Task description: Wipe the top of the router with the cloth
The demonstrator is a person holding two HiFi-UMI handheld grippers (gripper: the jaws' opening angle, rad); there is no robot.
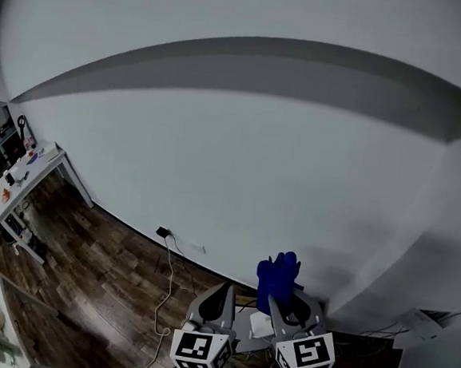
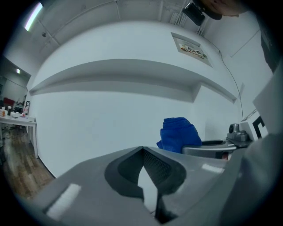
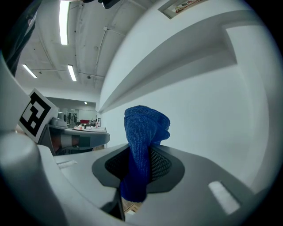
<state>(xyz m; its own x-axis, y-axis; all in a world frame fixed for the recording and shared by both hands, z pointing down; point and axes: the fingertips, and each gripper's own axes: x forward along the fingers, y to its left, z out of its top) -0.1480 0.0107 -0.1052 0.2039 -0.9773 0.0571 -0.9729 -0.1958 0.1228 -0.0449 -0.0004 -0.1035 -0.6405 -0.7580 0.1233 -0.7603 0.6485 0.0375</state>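
1. Your right gripper is clamped on the blue cloth. The cloth sticks up out of the jaws in a bunch, right in front of the white wall.
2. Your left gripper is closed at the tips, with nothing in it. It is next to the right one, and both point at the wall.
3. I think you are at the carrying step. You have the cloth, but no wiping has begun.
4. I cannot find the router for sure. A small white thing sits low down by the bottom of the wall, between your two grippers, but it is too hidden to name.
5. Next, I think you need to tip your head and hands down, away from the wall, until you can see the router's top.
6. Then bring the cloth down flat on that top and rub it from side to side. Keep the right jaws tight so the cloth does not slip out.
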